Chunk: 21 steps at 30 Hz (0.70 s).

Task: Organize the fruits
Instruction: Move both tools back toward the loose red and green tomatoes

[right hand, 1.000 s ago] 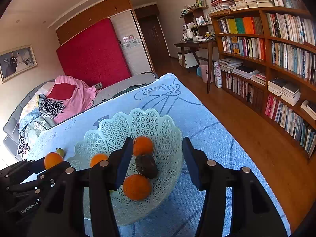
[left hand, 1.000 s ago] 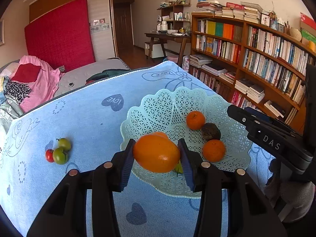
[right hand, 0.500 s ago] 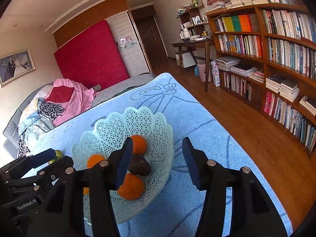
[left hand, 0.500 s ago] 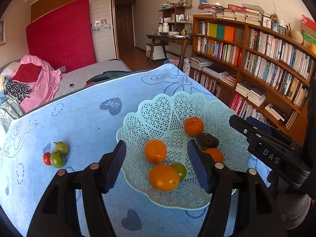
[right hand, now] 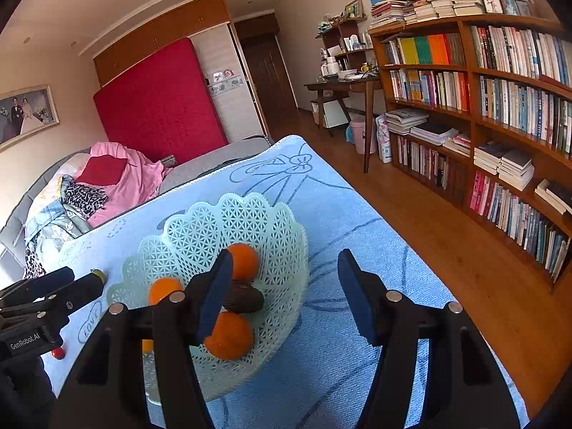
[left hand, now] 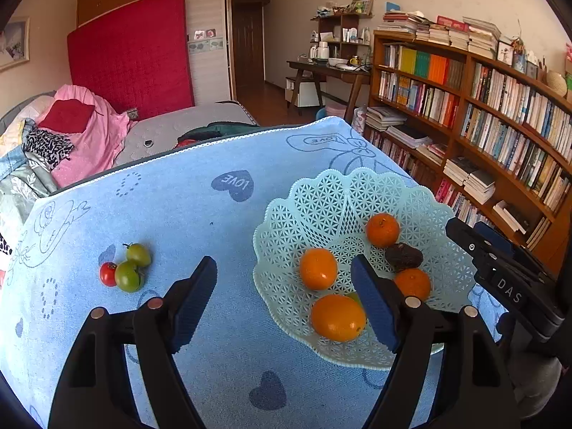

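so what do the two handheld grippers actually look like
Both are black plastic frames with two fingers faced in dark blue pads and round silver and copper-coloured studs. The left gripper reads "GenRobot.AI" in white on its side; the right gripper reads "DAS".

Bare blue cloth point(left hand: 200, 214) is lying open between the tomato cluster point(left hand: 125, 268) near the bed's left edge and the basket point(left hand: 321, 193) toward its right edge. The right gripper point(left hand: 500, 279) is crowding the basket's right rim.
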### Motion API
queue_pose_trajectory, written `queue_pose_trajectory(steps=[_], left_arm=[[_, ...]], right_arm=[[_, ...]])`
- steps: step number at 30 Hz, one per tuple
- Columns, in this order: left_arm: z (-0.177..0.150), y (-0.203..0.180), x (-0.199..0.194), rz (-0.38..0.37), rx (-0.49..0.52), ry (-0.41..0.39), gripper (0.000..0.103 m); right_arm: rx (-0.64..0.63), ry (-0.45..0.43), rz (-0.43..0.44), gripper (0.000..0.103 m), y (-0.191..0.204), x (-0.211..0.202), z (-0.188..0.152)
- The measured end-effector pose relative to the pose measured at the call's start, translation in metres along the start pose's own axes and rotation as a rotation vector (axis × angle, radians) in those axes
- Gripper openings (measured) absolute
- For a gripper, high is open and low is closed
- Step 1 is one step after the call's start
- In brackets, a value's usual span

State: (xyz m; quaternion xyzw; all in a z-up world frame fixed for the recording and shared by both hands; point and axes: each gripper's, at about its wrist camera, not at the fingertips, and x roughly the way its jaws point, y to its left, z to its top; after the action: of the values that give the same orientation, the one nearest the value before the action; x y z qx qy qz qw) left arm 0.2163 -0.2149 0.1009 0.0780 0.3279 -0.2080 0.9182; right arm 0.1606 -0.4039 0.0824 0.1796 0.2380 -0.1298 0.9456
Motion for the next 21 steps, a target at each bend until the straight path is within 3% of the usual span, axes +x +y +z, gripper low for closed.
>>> queue_pose_trajectory(steps=[5, 21], left_arm=[[0.001, 0.013, -0.006, 0.022, -0.027, -0.005, 0.083], [0.0, 0.081, -0.037, 0.128, -0.112, -0.04, 0.086]], right_arm=[[-0.001, -0.002, -0.009, 0.063, 0.001, -0.001, -0.001], [-0.029, -0.003, 0.005, 0.063, 0.016, -0.014, -0.001]])
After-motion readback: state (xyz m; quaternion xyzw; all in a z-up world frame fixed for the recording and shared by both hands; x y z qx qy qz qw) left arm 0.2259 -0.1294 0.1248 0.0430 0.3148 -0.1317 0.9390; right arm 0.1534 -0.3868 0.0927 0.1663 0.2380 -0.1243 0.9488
